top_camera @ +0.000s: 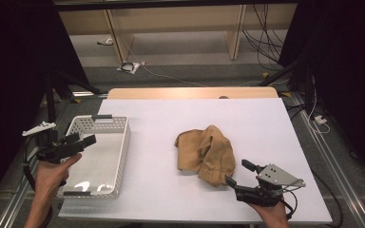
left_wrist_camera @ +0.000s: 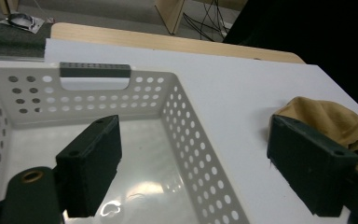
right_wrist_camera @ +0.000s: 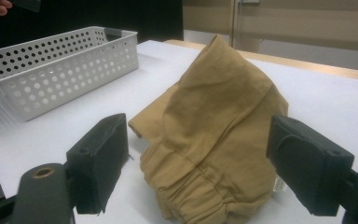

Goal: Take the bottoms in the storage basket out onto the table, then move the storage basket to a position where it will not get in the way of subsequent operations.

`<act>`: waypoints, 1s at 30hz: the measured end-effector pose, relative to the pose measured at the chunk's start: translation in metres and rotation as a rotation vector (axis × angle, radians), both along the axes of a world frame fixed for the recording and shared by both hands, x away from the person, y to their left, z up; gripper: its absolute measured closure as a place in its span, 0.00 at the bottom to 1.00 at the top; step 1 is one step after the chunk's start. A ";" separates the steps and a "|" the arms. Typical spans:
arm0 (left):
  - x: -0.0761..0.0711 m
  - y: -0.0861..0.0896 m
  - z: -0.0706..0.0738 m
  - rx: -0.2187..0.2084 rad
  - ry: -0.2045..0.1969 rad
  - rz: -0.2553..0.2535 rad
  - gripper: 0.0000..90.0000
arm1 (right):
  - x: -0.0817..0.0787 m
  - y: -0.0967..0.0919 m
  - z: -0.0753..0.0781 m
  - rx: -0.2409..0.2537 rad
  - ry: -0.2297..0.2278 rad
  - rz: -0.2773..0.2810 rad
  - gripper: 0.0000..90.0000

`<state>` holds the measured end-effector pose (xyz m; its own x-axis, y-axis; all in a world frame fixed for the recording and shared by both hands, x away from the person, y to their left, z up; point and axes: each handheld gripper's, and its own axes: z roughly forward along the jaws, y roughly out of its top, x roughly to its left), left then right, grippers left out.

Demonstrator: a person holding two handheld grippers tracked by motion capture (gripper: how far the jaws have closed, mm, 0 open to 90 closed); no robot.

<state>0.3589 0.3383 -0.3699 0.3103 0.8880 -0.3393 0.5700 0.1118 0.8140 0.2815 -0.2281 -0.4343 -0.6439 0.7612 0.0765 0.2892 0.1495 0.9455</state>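
White tabletop (top_camera: 266,123) carries our tan garment (top_camera: 205,153) bunched near its front edge, right of the basket (top_camera: 121,156); we approach, right gripper (top_camera: 237,174) and left gripper (top_camera: 86,138) both spread, needing closure on the waistband next.

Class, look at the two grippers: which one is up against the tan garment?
The right gripper. Its open fingers flank the crumpled tan garment at its near edge, while the left gripper hovers open over the white basket, apart from the cloth.
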 end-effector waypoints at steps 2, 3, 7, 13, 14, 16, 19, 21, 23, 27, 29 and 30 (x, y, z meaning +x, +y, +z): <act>-0.001 0.005 0.000 0.008 -0.005 0.014 0.20 | 0.000 0.000 0.000 0.000 0.000 0.000 0.24; -0.001 0.006 0.000 0.011 -0.006 0.020 0.20 | 0.000 0.000 0.000 -0.002 0.000 0.001 0.24; -0.001 0.013 -0.001 0.023 0.000 0.041 0.20 | 0.000 -0.001 0.000 0.005 -0.004 0.002 0.24; -0.002 0.022 -0.004 0.026 0.012 0.059 0.20 | 0.000 -0.001 0.001 0.000 -0.005 -0.001 0.24; -0.001 0.024 -0.005 0.030 0.016 0.062 0.20 | 0.000 -0.001 0.001 0.000 -0.005 -0.002 0.24; -0.001 0.028 -0.007 0.038 0.028 0.073 0.20 | 0.000 -0.001 0.001 -0.001 -0.005 -0.001 0.24; -0.001 0.032 -0.008 0.034 0.044 0.081 0.20 | 0.000 0.000 0.000 0.001 -0.006 0.000 0.24; -0.001 0.035 -0.009 0.040 0.047 0.088 0.20 | 0.000 0.000 0.000 0.002 -0.005 -0.001 0.24; -0.001 0.037 -0.010 0.040 0.056 0.095 0.20 | 0.000 -0.001 0.000 -0.003 -0.001 0.000 0.24; 0.000 0.039 -0.013 0.086 0.081 0.113 0.21 | 0.000 -0.001 0.000 -0.001 -0.002 0.003 0.24; 0.000 0.041 -0.014 0.087 0.086 0.116 0.21 | 0.000 0.000 0.001 -0.002 -0.004 0.004 0.24; 0.000 0.041 -0.014 0.088 0.090 0.115 0.21 | 0.000 0.000 0.001 0.003 -0.009 0.004 0.24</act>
<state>0.3590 0.3796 -0.3836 0.1766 0.9436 -0.2800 0.6283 0.1109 0.7700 0.2812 -0.2280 -0.4338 -0.6477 0.7584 0.0731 0.2800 0.1477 0.9486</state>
